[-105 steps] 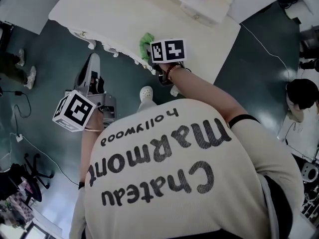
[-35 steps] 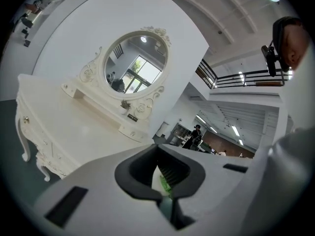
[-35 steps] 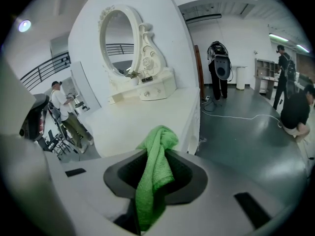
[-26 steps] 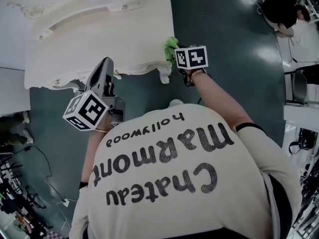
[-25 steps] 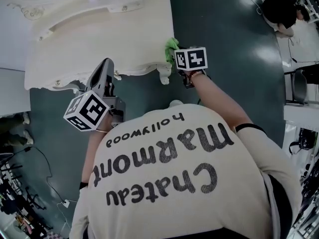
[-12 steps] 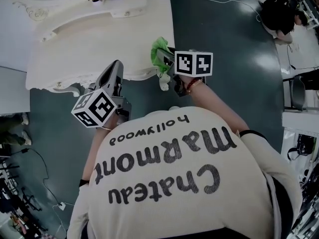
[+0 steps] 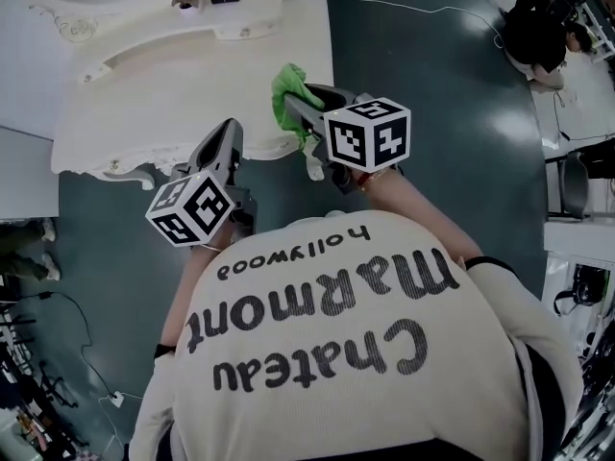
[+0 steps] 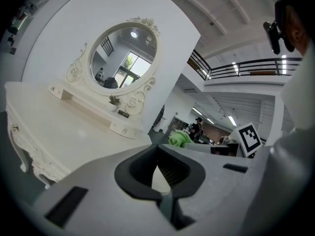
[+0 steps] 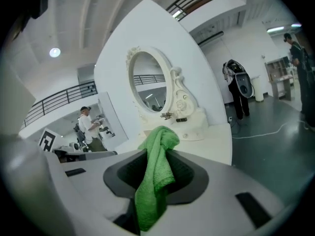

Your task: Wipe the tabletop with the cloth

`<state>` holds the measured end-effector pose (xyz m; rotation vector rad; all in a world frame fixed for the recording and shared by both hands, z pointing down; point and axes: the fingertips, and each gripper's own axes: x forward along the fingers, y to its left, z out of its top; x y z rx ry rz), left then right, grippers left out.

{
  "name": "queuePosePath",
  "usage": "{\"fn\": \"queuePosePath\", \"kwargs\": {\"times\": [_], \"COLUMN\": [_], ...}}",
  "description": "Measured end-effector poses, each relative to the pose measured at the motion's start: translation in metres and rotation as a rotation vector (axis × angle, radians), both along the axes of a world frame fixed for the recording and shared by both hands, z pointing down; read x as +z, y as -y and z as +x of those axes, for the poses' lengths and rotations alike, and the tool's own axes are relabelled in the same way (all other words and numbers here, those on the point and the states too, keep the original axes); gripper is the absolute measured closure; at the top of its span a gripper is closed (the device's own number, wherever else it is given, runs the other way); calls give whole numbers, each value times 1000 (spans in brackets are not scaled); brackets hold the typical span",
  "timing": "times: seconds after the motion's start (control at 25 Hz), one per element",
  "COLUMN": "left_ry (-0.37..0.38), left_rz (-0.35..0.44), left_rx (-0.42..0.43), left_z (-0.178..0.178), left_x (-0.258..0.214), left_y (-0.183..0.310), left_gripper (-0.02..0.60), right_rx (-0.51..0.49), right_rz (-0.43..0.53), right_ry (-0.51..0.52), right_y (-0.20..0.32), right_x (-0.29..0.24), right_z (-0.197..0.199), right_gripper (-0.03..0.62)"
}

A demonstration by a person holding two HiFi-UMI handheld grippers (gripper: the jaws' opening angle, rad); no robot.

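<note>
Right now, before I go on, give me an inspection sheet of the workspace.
Surface: white dressing table with carved edge, middle bare, no spill seen.
Job's things: fuzzy green cloth, bunched over the table's right front corner; contact cannot be told.
Clutter: small plant ornament and dark bar on the ledge below the oval mirror.
Grippers: right gripper shut on the cloth; left gripper shut, empty, at the front edge.
Cables: white cable on the dark floor right of the table.
Surroundings: a person in dark clothes at far right.
</note>
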<state>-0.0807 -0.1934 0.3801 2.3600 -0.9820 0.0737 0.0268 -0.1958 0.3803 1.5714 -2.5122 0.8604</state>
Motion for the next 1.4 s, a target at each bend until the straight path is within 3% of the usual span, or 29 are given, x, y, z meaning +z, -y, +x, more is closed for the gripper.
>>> {"fn": "queuePosePath", "kwargs": {"times": [0.28,0.56,1.4], "left_ry": [-16,-12,-11], "left_rz": [-13,-34,-46], "left_rx": [-9,-29,-41], "left_z": [2,-3,-7], "left_x": [5,12,15], "left_y": [-2,-4,-6], "left_gripper": [574,574,574], "right_rx": [-13,2,-25], "right_rz": [13,-58,-75], "right_ry": [-147,-124,-138], "right_y": [-2,-2,-2], "right_x": [14,32,35], "right_z": [7,13,9], "right_gripper": [479,479,479]}}
